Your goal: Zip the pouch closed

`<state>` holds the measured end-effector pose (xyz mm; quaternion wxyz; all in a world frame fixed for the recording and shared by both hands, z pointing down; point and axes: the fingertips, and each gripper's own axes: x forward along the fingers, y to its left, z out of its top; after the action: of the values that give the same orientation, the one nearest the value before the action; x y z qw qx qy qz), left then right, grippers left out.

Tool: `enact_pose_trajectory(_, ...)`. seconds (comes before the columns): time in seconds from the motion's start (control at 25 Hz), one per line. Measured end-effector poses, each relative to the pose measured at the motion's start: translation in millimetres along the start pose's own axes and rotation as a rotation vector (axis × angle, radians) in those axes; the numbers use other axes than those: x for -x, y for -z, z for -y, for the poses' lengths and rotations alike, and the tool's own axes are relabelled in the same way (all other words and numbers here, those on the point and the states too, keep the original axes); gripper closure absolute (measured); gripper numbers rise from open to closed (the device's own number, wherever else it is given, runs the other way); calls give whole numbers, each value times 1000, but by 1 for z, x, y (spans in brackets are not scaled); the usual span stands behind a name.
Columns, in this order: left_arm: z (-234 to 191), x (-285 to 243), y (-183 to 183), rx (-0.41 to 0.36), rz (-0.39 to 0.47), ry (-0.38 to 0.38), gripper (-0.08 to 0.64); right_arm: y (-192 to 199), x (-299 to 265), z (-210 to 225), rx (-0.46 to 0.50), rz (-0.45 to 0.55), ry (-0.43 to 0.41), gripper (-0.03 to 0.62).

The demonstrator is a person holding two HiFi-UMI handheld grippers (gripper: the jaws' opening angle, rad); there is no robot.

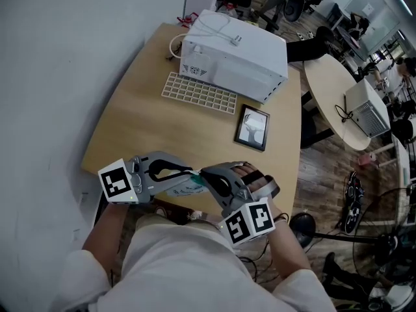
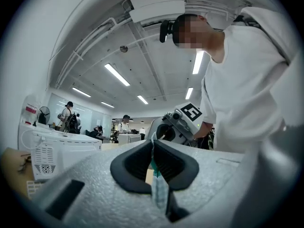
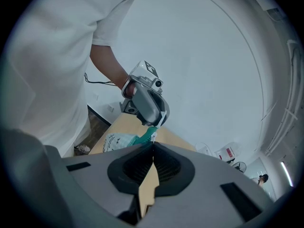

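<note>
Seen only from the head: the whole wood table (image 1: 143, 129), with the left tongs (image 1: 190, 172) and the right tongs (image 1: 204, 173) meeting tip to tip over its near edge, and the pouch (image 1: 187, 187) between and just under them. Left tongs closed tight on the pouch, shown best in the left gripper view: a thin see-through and green strip squeezed flat between the black pads (image 2: 135, 167). Right tongs closed too, tips nipping the green top edge of the pouch just beside the left tips. Clear only in the right gripper view: the pouch's white side with dark print, stretched from the right tips toward the left tongs. Only in the left gripper view: a ceiling (image 2: 156, 56) with long bright lights (image 2: 116, 74), and people (image 2: 69, 118) far off. Only in the right gripper view: a plain white wall (image 3: 213, 70) behind the left tongs. Well past both tongs on the table: a big white box (image 1: 234, 60) with a white cord (image 1: 221, 28) on top, a flat grid tray (image 1: 198, 93) just in front of it, and a black picture frame (image 1: 252, 127) nearer the right tongs. Off to the right of the right tongs: a round table (image 1: 325, 83) on a wood floor (image 1: 325, 168). From the head, most of the pouch hidden by the gray tongs. Smooth pale wood, ribbed black pads, bumpy gray shells, square black-and-white marker cubes (image 1: 117, 181), thin soft pouch.
</note>
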<state>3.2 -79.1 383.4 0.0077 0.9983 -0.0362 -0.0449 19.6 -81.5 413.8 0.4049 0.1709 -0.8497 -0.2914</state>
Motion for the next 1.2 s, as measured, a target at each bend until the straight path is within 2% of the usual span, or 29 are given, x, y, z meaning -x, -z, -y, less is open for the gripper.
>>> enact_pose_trajectory(0.16, 2, -8, 5, 33, 83, -37, 537, 11, 4, -8, 12, -44, -25, 588)
enact_pose_trajectory(0.44, 2, -15, 7, 21, 91, -89, 537, 25, 12, -14, -7, -100, -3, 586)
enact_pose_trajectory(0.6, 6, -19, 9, 26, 65, -87, 537, 30, 17, -17, -19, -112, 2, 586)
enact_pose_trajectory(0.72, 6, -21, 2, 19, 111, -93, 537, 30, 20, -13, -36, -109, 20, 587)
enact_pose_trajectory(0.88, -2, -10, -9, 52, 177, -128, 537, 41, 22, -14, -40, -142, 37, 588)
enact_pose_trajectory(1.2, -10, -7, -12, 40, 177, -152, 537, 55, 27, -12, -71, -161, 53, 587)
